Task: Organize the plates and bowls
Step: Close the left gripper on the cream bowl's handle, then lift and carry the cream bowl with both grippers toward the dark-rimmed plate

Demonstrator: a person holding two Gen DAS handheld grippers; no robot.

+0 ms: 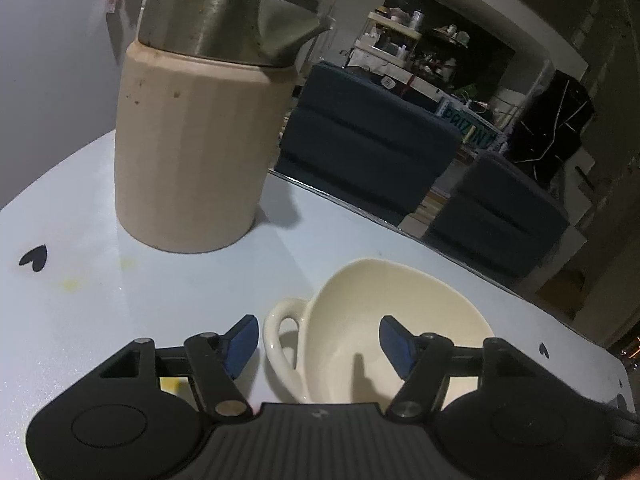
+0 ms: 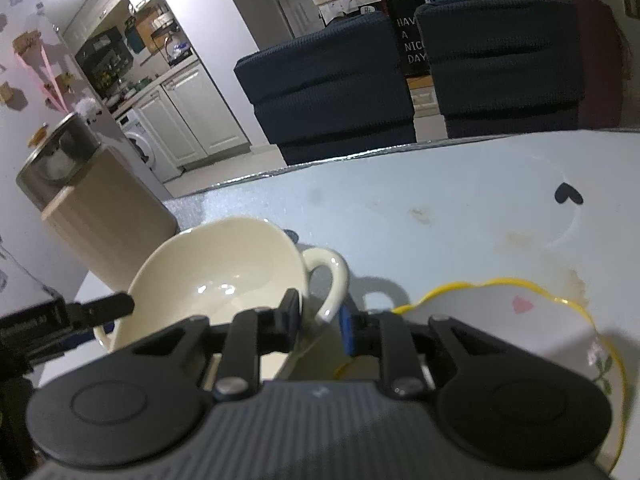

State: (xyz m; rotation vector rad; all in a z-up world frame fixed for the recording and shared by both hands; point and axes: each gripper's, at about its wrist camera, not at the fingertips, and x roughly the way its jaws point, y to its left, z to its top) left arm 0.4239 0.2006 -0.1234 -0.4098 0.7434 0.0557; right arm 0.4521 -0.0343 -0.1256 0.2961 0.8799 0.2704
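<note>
The left claw (image 1: 318, 340) sits lowest in its own view, jaws spread wide with nothing pressed between the blue pads: one pad hangs outside the near handle, the other over the hollow of a cream two-handled bowl (image 1: 400, 320). That bowl stands upright on the pale blue tabletop (image 1: 180, 296), near its far edge. In the right wrist view the right claw (image 2: 320, 320) has its jaws drawn close together around the bowl's (image 2: 216, 280) other loop handle (image 2: 332, 280); whether the pads actually press on it cannot be told. The tip of the left claw shows as a dark finger (image 2: 108, 306) at the bowl's opposite rim. Just beside the bowl lies a white plate (image 2: 520, 320) with a scalloped yellow rim and a small pink heart, partly under the right claw. Behind the bowl, well apart, stands a beige jug with a steel top and spout (image 1: 192, 140). Black heart marks (image 1: 34, 258) dot the tabletop. Beyond its edge are two dark blue chairs (image 2: 332, 92).
</note>
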